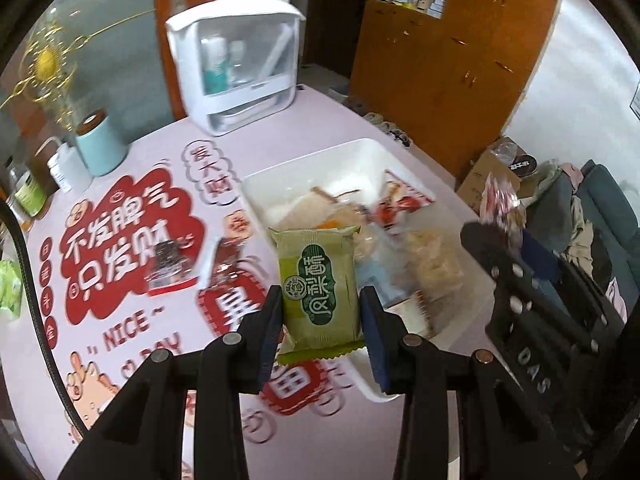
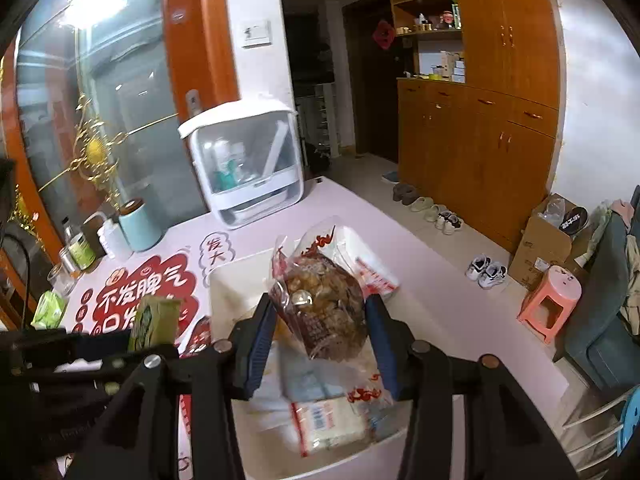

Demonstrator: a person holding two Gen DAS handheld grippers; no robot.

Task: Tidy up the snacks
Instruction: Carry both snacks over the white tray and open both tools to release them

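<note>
My left gripper (image 1: 320,312) is shut on a green pastry packet (image 1: 318,288) and holds it above the near edge of a white bin (image 1: 320,168) with several snack packets inside. My right gripper (image 2: 320,320) is shut on a clear bag of brown snacks (image 2: 324,304) and holds it over the same bin (image 2: 232,276). The right gripper shows at the right of the left wrist view (image 1: 532,300), and the green packet shows at the left of the right wrist view (image 2: 154,322). A dark snack packet (image 1: 170,266) and a red one (image 1: 224,264) lie on the pink table left of the bin.
A white storage case (image 1: 236,68) stands at the table's far side. A teal canister (image 1: 98,144), a white bottle (image 1: 68,172) and a jar (image 1: 28,196) stand at the far left. A green tissue pack (image 2: 48,310) lies at the left edge. A pink stool (image 2: 550,300) and cardboard box (image 2: 544,240) stand on the floor.
</note>
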